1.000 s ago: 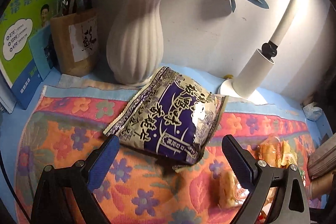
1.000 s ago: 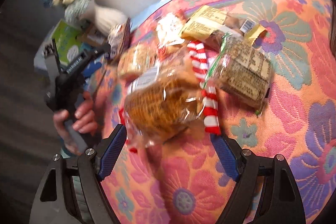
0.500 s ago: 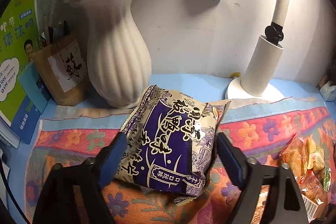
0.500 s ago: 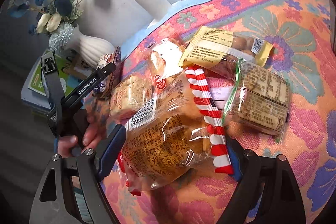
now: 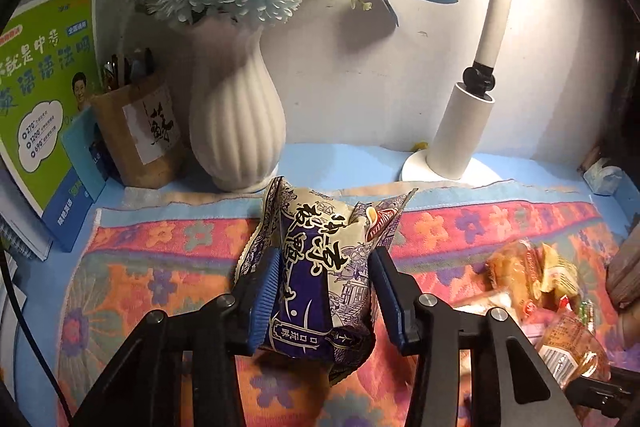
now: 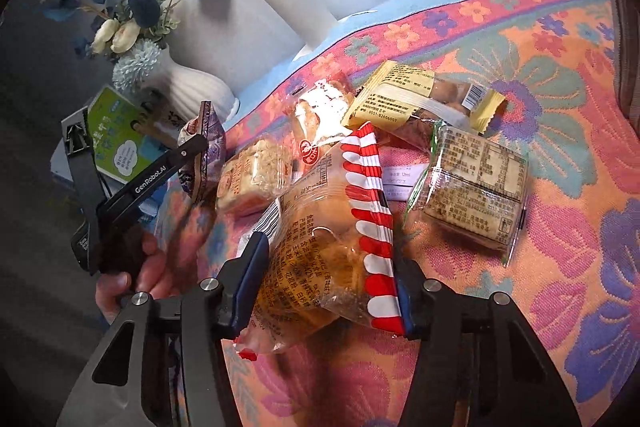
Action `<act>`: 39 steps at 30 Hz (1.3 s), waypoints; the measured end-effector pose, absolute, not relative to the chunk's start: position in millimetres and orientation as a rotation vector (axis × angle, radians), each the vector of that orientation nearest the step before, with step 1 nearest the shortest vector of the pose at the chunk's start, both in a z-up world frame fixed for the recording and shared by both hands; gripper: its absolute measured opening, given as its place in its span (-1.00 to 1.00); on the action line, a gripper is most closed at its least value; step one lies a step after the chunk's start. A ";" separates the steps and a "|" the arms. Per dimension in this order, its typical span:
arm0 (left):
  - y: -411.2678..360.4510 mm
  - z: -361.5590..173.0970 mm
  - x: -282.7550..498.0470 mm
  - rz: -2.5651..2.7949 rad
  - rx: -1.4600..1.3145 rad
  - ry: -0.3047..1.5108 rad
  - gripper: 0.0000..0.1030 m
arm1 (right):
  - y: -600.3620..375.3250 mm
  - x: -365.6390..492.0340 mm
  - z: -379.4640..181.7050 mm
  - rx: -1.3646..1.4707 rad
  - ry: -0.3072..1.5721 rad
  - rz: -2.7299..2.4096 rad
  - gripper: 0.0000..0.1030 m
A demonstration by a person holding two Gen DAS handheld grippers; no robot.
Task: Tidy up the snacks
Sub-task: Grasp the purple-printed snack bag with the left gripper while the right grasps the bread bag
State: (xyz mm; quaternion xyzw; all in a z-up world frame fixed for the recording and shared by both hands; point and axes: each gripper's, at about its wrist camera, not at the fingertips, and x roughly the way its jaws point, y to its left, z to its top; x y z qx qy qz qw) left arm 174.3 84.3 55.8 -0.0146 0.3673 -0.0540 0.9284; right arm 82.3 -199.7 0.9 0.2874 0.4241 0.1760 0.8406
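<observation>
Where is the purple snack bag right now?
In the left wrist view, the purple snack bag sits squeezed between the closing left claw, on the floral cloth before the white vase.

purple snack bag [image 5: 316,279]: crumpled, upright | striped bread packet [image 6: 332,239]: tilted | other packets: heaped on cloth

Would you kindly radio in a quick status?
Left tool closing on purple snack bag. Right tool closing on striped bread bag. Vase close behind.
</observation>
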 end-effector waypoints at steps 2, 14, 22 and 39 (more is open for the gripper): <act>85.3 62.3 154.3 -0.119 -0.038 0.739 -0.13 | -202.1 72.6 4.8 0.607 0.893 0.381 -0.04; 64.3 73.7 29.0 -0.132 -0.082 0.699 -0.13 | -216.1 -8.9 6.6 0.532 0.941 0.387 -0.07; 40.1 44.2 -0.8 -0.130 -0.113 0.710 -0.14 | -206.0 -69.3 6.2 0.349 1.025 0.547 0.23; 36.8 35.5 -9.8 -0.155 -0.113 0.667 -0.13 | -175.3 -59.9 19.8 -0.326 0.825 0.697 0.68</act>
